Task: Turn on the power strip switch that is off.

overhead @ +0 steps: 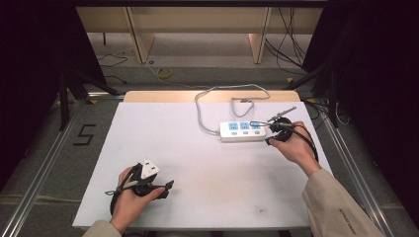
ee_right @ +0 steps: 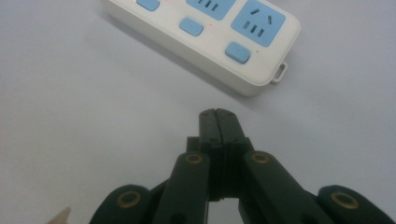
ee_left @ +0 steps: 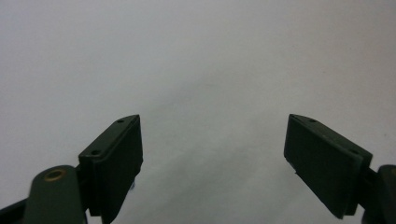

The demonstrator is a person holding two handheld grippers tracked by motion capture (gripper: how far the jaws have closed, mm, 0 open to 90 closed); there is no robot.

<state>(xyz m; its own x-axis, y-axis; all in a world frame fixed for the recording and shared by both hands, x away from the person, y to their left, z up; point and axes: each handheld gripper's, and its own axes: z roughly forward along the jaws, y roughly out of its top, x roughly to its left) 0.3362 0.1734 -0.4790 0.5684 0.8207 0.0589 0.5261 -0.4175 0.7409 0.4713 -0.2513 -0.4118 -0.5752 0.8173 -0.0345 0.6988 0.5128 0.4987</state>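
**Two grippers on the table, neither holding anything**

We note a white table point(overhead: 207, 163) with a white power strip point(overhead: 243, 131) lying toward its far right, its grey cord point(overhead: 205, 106) looping back over the far edge. The strip carries blue sockets and blue switches, seen plainly in the right gripper view point(ee_right: 219, 32).

Our right gripper point(overhead: 271, 134) sits just beside the strip's near right end, apart from it. In the right gripper view its jaws are pressed flat together with nothing between them point(ee_right: 218, 122), and bare table lies between the tips and the strip.

Our left gripper point(overhead: 165, 187) rests at the near left of the table, well apart from the strip, held in the left hand point(overhead: 129, 200). In the left gripper view its jaws stand wide apart point(ee_left: 212, 154), released, with bare white table between them.
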